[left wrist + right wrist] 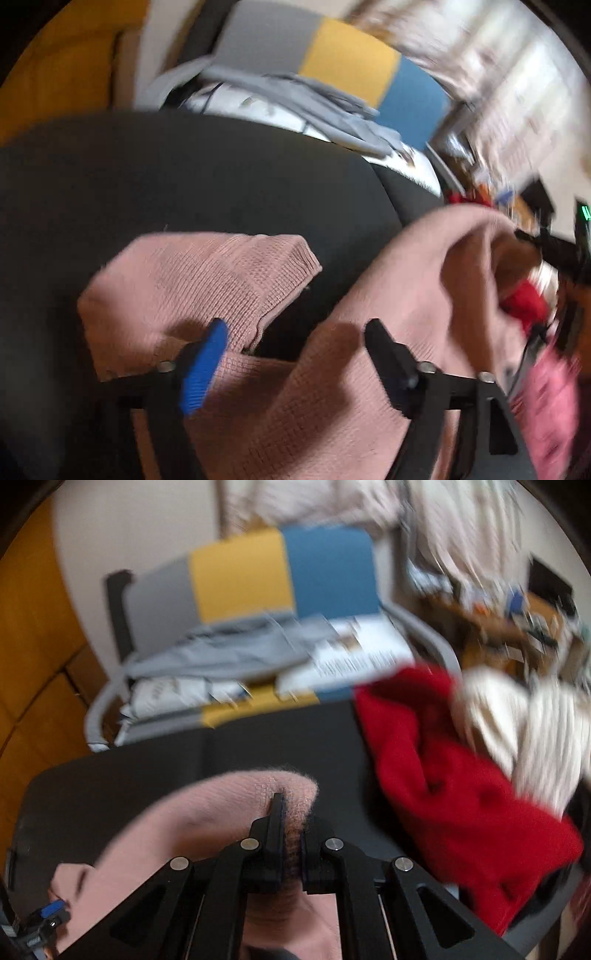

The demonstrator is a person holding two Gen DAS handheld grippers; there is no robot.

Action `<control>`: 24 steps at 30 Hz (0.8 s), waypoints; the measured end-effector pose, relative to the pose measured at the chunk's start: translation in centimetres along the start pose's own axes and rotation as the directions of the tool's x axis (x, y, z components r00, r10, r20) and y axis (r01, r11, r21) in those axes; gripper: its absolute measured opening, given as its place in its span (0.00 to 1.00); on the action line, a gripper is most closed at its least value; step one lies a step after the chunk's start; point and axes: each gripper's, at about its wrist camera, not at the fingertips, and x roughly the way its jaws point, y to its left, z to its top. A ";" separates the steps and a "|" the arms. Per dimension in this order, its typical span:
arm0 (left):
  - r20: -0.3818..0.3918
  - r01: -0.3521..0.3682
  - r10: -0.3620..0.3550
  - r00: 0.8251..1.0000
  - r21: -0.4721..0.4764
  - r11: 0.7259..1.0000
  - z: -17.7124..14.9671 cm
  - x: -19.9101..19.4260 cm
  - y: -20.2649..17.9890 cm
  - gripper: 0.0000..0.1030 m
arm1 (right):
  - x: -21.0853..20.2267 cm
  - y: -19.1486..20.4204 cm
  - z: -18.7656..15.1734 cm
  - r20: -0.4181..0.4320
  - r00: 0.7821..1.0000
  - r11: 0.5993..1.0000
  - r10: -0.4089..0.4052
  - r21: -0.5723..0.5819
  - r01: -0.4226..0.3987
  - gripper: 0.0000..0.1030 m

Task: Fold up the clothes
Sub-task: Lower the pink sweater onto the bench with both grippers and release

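Observation:
A pink knit sweater [207, 280] lies partly spread on a black table [184, 173]. One sleeve with a ribbed cuff points to the upper right. My left gripper [295, 336] is open just above the sweater, with its blue pad [203, 365] on the left and a black finger [388, 354] on the right. My right gripper [291, 812] is shut on a bunched fold of the pink sweater [221, 805] and holds it up off the black table [110, 786]. The left gripper's tip [48, 919] shows at the lower left in the right wrist view.
A red garment [443, 775] and a cream knit [535, 723] are heaped on the table's right side. Behind the table stands a grey, yellow and blue chair [258, 579] with grey clothing [229, 653] and papers on its seat. A wooden door is at the left.

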 end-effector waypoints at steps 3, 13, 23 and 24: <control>0.004 -0.081 0.082 0.997 0.177 0.981 -0.5 2.0 -2.2 0.89 | 2.2 -3.9 -2.7 -0.089 0.996 0.996 0.016 0.089 -0.008 0.05; 0.032 -0.073 0.067 0.997 0.237 0.969 0.7 1.2 -6.9 0.17 | 0.6 -4.7 -5.0 -0.107 0.994 0.999 0.024 0.038 -0.020 0.05; 0.495 -0.146 0.067 0.866 0.123 0.982 14.3 -13.8 -4.9 0.00 | -9.1 1.4 4.3 0.176 0.974 0.988 0.139 -0.090 -0.125 0.05; 0.474 -0.157 0.076 0.877 0.134 0.979 15.3 -13.0 -4.7 0.00 | -8.8 1.9 4.9 0.183 0.973 0.988 0.143 -0.092 -0.128 0.05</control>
